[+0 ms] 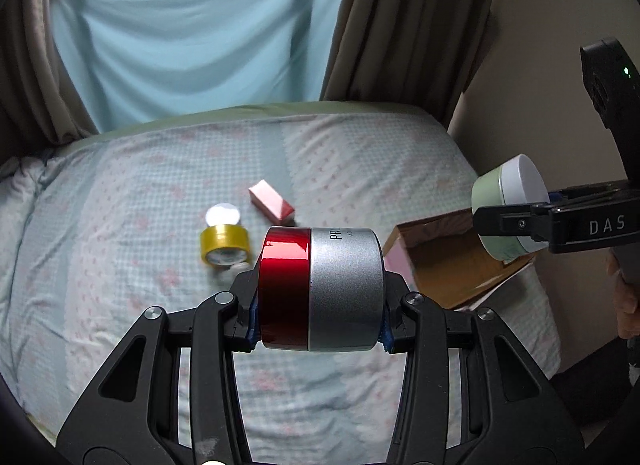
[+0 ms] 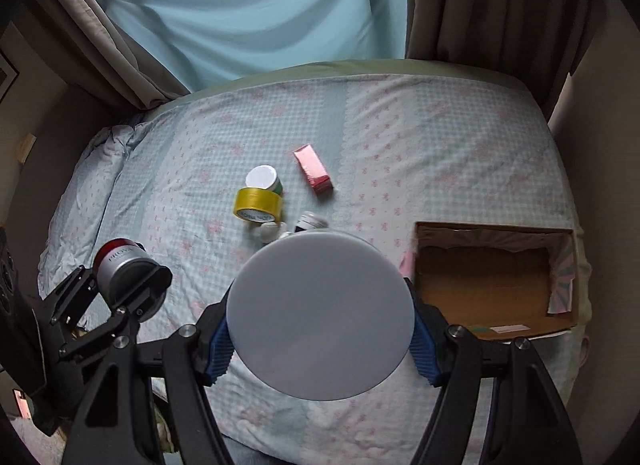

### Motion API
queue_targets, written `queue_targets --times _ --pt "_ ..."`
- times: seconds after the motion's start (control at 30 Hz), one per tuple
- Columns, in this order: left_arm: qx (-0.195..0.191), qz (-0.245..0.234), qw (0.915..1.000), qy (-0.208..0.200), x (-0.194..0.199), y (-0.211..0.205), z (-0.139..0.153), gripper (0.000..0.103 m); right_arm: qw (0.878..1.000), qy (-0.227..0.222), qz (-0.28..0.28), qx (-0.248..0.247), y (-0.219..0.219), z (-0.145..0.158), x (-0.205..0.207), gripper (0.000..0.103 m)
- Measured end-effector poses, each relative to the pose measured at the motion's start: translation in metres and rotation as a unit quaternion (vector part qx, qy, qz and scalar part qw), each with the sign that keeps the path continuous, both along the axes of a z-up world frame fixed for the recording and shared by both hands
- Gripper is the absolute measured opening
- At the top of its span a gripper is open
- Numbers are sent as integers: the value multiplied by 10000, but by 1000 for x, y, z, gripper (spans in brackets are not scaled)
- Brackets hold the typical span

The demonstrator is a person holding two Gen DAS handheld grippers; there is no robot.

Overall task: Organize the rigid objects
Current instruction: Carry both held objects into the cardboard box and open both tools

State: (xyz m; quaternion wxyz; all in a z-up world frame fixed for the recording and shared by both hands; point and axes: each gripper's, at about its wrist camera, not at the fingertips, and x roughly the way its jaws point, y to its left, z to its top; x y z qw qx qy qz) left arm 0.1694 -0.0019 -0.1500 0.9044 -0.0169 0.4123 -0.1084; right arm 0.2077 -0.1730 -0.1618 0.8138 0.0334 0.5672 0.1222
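Note:
My left gripper (image 1: 318,321) is shut on a red and silver jar (image 1: 320,289), held above the bed; it also shows in the right wrist view (image 2: 124,269). My right gripper (image 2: 320,345) is shut on a green jar with a white lid (image 2: 320,317), which shows in the left wrist view (image 1: 508,209) above the open cardboard box (image 1: 452,261), (image 2: 492,277). On the bed lie a yellow tape roll (image 2: 258,205), a white-lidded jar (image 2: 264,179), a pink box (image 2: 314,169) and small white items (image 2: 272,231).
The bed (image 2: 440,137) has a pale checked sheet. Curtains and a blue cloth (image 2: 260,17) hang behind it. The cardboard box sits at the bed's right edge, next to a wall (image 1: 540,65).

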Motion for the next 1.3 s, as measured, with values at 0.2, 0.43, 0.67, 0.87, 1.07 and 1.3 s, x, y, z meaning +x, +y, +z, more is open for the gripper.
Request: queue_targets --times 0.2,0.43,0.67,0.87,1.07,1.3 --pt "-330 119 9993 149 9 -90 1 39 9994 191 125 -249 -106 -6 0 68" --pt "-128 -255 9983 508 45 -189 -26 39 9960 476 189 -728 -204 -47 14 68" --pt "93 -756 9900 1184 94 -267 -89 39 9943 668 162 -812 -269 -103 21 68" --pt "408 -1020 9797 1677 139 -319 -162 39 9920 737 416 -933 -288 -155 34 68" --pt "683 -1192 9678 2110 166 -344 -231 39 9853 682 1002 -1205 -272 -211 42 68" --pt "920 -1073 9551 2602 170 -329 -287 39 9682 672 1815 -1587 -252 -261 38 68"
